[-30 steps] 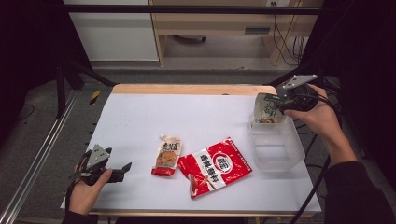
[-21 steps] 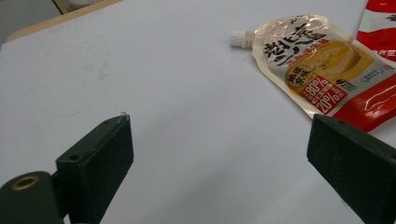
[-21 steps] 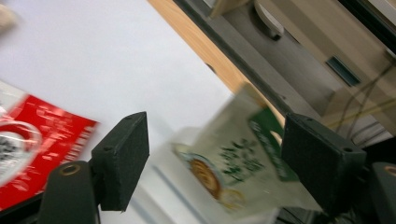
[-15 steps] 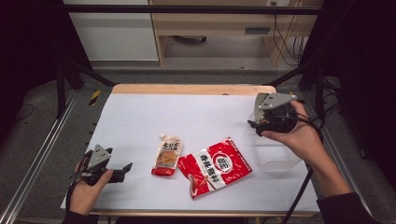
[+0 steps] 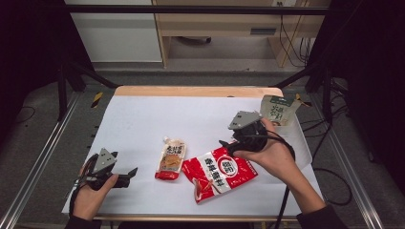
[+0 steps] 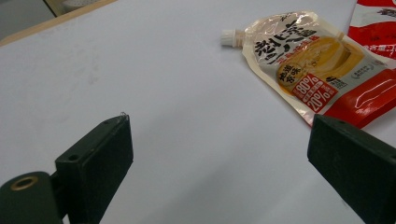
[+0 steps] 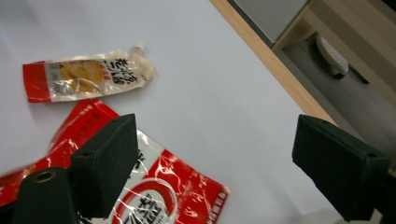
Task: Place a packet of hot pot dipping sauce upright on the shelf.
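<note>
Over the far right edge of the red packet (image 5: 219, 172), the right gripper (image 5: 228, 144) is hovering with its jaws spread wide; they have just been opening, and nothing is sitting between them. In the right gripper view the red packet (image 7: 154, 196) is lying under the left jaw, flat on the white table (image 5: 143, 124). Just left of it, the yellow spouted pouch (image 5: 171, 159) is lying with its cap pointing to the far side, its red bottom edge nearly meeting the packet. At the near left, the left gripper (image 5: 128, 174) is resting in the person's hand, jaws standing wide apart and empty, aiming toward the pouch (image 6: 308, 60). At the far right, a green-and-white pouch (image 5: 278, 110) is standing upright in a clear container (image 5: 301, 148).
</note>
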Action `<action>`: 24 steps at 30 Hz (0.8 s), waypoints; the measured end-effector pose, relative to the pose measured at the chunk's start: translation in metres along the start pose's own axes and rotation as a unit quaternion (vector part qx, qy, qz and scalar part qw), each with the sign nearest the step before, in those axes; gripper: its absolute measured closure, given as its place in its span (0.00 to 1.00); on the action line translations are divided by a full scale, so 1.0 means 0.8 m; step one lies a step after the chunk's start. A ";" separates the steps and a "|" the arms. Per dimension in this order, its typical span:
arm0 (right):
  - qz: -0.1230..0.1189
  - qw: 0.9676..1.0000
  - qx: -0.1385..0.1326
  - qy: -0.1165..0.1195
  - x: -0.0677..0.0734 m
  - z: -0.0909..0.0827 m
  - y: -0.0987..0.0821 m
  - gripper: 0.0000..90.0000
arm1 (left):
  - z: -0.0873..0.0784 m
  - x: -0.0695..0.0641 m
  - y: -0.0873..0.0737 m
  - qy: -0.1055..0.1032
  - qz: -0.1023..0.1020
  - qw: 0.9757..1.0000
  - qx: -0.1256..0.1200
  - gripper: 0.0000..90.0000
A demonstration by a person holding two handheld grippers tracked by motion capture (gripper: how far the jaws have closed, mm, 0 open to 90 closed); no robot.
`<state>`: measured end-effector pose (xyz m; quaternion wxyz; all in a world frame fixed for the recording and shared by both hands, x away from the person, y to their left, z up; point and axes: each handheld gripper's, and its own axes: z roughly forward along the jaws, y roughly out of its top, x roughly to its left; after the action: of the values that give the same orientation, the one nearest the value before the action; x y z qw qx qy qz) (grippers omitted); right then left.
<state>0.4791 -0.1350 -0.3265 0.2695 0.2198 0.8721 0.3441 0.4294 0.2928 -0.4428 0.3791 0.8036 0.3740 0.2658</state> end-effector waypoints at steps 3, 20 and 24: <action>0.001 1.000 -0.001 0.010 0.010 0.012 0.006 0.16 | 0.001 -0.002 0.001 0.000 0.002 1.000 0.000 0.07; 0.028 0.997 0.006 0.065 0.058 0.068 0.045 0.16 | 0.002 -0.006 0.003 -0.003 0.008 1.000 -0.005 0.06; 0.028 0.997 0.011 0.076 0.069 0.080 0.049 0.18 | 0.003 -0.006 0.003 -0.004 0.009 1.000 -0.004 0.06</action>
<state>0.4850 -0.0464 -0.3554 0.1901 0.2201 0.8873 0.3578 0.4289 0.2867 -0.4429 0.3813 0.8065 0.3640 0.2679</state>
